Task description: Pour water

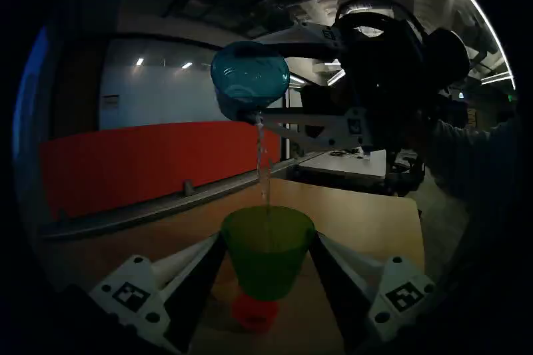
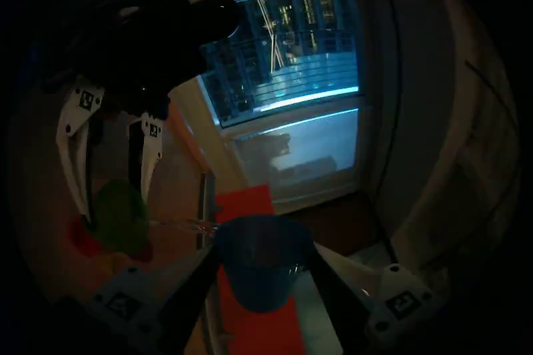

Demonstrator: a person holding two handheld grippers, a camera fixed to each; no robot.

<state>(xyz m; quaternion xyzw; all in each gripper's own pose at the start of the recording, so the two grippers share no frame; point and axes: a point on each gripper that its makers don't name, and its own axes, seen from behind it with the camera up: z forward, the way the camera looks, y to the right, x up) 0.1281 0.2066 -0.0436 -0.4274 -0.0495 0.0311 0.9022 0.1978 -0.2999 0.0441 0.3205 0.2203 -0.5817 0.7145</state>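
In the left gripper view my left gripper [image 1: 268, 263] is shut on a green cup [image 1: 267, 248] held upright above the wooden table [image 1: 373, 222]. Higher up, the right gripper [image 1: 303, 85] holds a blue cup [image 1: 250, 80] tipped over, and a thin stream of water [image 1: 263, 168] falls from its rim into the green cup. In the right gripper view my right gripper [image 2: 263, 268] is shut on the blue cup [image 2: 262, 258], with water [image 2: 183, 224] leaving its rim toward the green cup [image 2: 120, 215], which sits between the left gripper's fingers [image 2: 152, 148].
A small red object [image 1: 255, 312] lies on the table under the green cup. A red wall panel [image 1: 146, 158] runs behind the table. A person's sleeve [image 1: 473, 155] is at the right. The table edge [image 1: 416, 222] drops off at the right. A large window [image 2: 293, 68] is behind.
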